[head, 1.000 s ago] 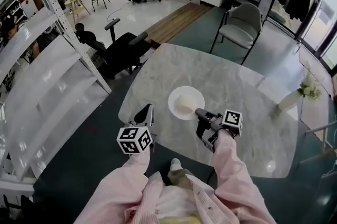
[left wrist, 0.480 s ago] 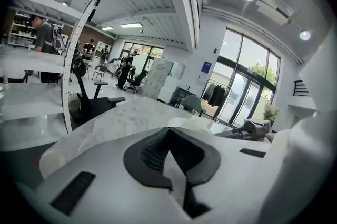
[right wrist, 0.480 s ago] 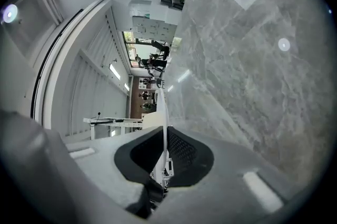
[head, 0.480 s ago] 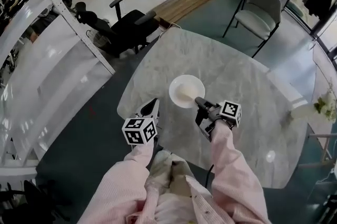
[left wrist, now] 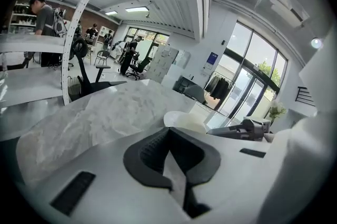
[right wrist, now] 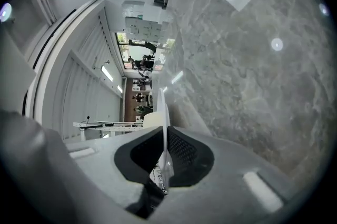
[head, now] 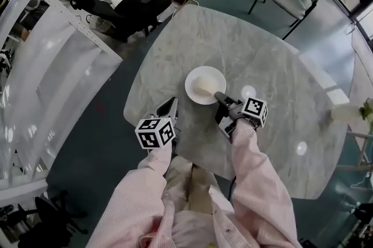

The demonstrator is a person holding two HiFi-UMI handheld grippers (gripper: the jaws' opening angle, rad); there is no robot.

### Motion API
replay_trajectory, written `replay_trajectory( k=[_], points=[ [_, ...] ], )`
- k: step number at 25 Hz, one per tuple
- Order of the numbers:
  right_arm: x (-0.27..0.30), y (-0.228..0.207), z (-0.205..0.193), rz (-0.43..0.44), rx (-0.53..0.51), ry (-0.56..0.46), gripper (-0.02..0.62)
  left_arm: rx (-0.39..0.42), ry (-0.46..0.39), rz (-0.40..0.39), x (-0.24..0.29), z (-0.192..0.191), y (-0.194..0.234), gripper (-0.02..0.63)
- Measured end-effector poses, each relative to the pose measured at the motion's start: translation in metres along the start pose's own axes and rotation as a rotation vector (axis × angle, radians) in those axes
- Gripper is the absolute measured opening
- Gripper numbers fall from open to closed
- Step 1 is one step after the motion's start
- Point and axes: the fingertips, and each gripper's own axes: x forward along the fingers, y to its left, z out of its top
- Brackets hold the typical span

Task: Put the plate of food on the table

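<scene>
Pinched at its near rim by the right gripper (head: 220,97) — plate (head: 201,82) straight ahead of those jaws, over mid-counter (head: 262,55); left gripper (head: 169,107) jaws together, empty — near edge.

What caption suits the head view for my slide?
Right gripper holds white plate by its rim at marble table; left gripper shut, empty.

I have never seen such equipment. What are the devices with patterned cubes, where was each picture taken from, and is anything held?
A person holds a two-jaw gripper in each hand; the patterned cubes belong to them. The head view looks down from the person's head; the other two come from cameras on the grippers. The right gripper is shut on the rim of a plate of food over the marble table; whether it rests there is unclear. The left gripper is shut and empty.
</scene>
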Motion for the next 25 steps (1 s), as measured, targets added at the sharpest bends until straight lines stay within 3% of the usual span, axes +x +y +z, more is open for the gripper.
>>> replay_trajectory(
  k=[12, 21, 25],
  points=[
    [0.003, -0.012, -0.003, -0.085, 0.032, 0.014, 0.015, -0.036, 0.050, -0.003, 0.020, -0.012, 0.001, -0.008],
    [0.005, -0.013, -0.003, -0.155, -0.008, 0.020, 0.015, -0.042, 0.060, 0.003, 0.018, -0.015, 0.004, -0.008],
    [0.006, -0.014, -0.001, -0.216, -0.084, 0.020, 0.017, -0.045, 0.058, 0.004, 0.017, -0.014, 0.004, -0.008]
  ],
)
